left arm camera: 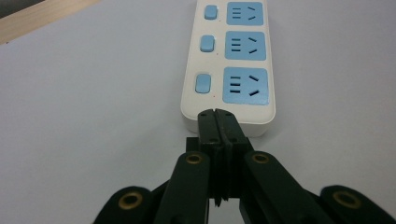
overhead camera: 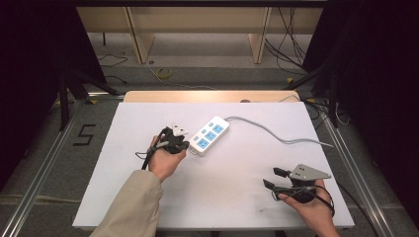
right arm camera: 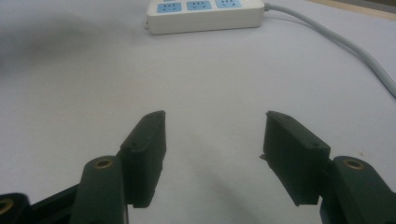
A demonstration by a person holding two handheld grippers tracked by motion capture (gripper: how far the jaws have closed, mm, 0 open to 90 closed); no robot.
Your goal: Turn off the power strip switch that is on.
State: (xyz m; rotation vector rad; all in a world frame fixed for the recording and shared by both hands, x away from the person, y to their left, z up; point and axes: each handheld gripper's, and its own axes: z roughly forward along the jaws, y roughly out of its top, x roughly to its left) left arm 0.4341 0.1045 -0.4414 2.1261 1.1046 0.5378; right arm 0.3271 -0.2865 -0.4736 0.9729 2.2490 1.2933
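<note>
Power strip [left arm camera: 227,65] just beyond pressed-together left fingers [left arm camera: 208,122]; spread right fingers [right arm camera: 144,140] well apart.

Power strip [left arm camera: 228,65] far end cut off by top edge in left gripper view; near end face partly hidden behind closed tongs [left arm camera: 218,116]. Grey cable [right arm camera: 343,44] runs out right edge in right gripper view. Switch markings too small to read. Right tongs [right arm camera: 212,154] bases cut off at bottom edge.

White power strip [overhead camera: 209,135] flat on table
</note>
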